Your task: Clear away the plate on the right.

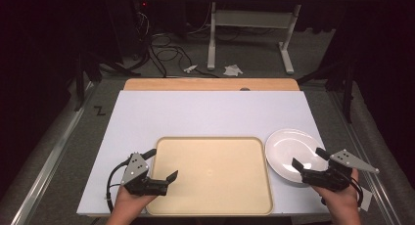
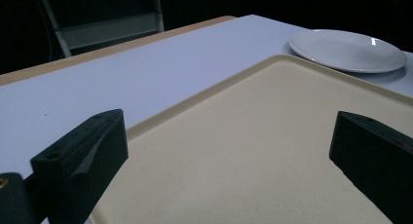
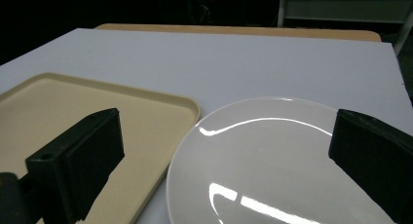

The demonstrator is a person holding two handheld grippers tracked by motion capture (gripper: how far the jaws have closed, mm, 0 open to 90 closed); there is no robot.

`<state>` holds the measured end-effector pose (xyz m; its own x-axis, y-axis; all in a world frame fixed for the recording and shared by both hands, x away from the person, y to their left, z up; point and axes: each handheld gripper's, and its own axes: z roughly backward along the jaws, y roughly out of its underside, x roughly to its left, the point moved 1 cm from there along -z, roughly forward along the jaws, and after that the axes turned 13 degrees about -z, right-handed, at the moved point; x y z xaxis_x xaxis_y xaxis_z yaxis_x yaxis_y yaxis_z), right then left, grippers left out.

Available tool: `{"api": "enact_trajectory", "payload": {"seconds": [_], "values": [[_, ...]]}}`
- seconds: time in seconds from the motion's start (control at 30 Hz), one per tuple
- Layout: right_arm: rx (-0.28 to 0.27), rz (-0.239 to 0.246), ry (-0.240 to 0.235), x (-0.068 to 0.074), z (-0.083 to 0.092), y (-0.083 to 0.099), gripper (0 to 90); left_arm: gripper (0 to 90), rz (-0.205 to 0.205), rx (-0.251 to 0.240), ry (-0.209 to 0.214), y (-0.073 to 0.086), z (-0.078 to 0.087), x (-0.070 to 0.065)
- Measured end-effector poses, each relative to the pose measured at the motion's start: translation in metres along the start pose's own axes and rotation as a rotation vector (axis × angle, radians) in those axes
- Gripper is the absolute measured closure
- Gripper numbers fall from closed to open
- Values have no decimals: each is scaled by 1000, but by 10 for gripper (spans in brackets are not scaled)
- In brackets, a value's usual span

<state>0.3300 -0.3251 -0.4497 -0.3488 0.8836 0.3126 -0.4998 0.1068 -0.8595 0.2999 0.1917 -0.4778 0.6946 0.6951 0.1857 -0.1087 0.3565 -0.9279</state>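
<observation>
The tray [image 1: 210, 173] is taken as the landmark here; it is a beige rectangle with a raised rim and nothing lies on it, and it rests on the white board [image 1: 195, 112] at the near edge, about in the middle.

At the tray's left edge is the left gripper [image 1: 160, 163], held in a hand [image 1: 128, 200] which comes in from below; its jaws stand wide apart and they hold nothing; one jaw is over the tray's far left corner and the other is over the tray surface a little inside the left rim; in the left gripper view the two jaws rise at both sides with the bare tray [image 2: 253, 146] between them, and whether they touch it I cannot tell.

Just beside the tray's right edge, at its far corner, lies the plate [image 1: 288, 149]; it is white, round and has nothing on it; in the right gripper view its rim [image 3: 182, 151] is very close to the tray's rim [image 3: 192, 107], but touching or not I cannot tell.

To the right of the tray, over the near right part of the plate, is the right gripper [image 1: 309, 158], held in the other hand [image 1: 342, 200]; its jaws also stand wide apart with nothing in them; in the right gripper view the plate [image 3: 272, 160] lies between the two jaws, with the tray's corner behind the left jaw.
</observation>
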Motion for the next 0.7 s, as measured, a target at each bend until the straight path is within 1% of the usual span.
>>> {"api": "enact_trajectory", "payload": {"seconds": [0.07, 0.27, 0.4, 0.53, 0.7], "values": [[-1, -13, 6, -4, 2, 1, 1, 14, 5, -2, 1, 0, -1, 1], [-3, -43, 24, -13, 9, 3, 1, 15, -1, -1, -3, -1, -4, 3], [-3, -63, 31, -16, 12, 5, 1, 15, -10, 2, -10, -2, -5, 4], [9, -95, 36, -19, 14, 7, 2, 15, -11, 6, -10, -1, -6, 5], [25, -129, 40, -21, 15, 10, 2, 16, -4, -5, -15, -2, -5, 6]]}}
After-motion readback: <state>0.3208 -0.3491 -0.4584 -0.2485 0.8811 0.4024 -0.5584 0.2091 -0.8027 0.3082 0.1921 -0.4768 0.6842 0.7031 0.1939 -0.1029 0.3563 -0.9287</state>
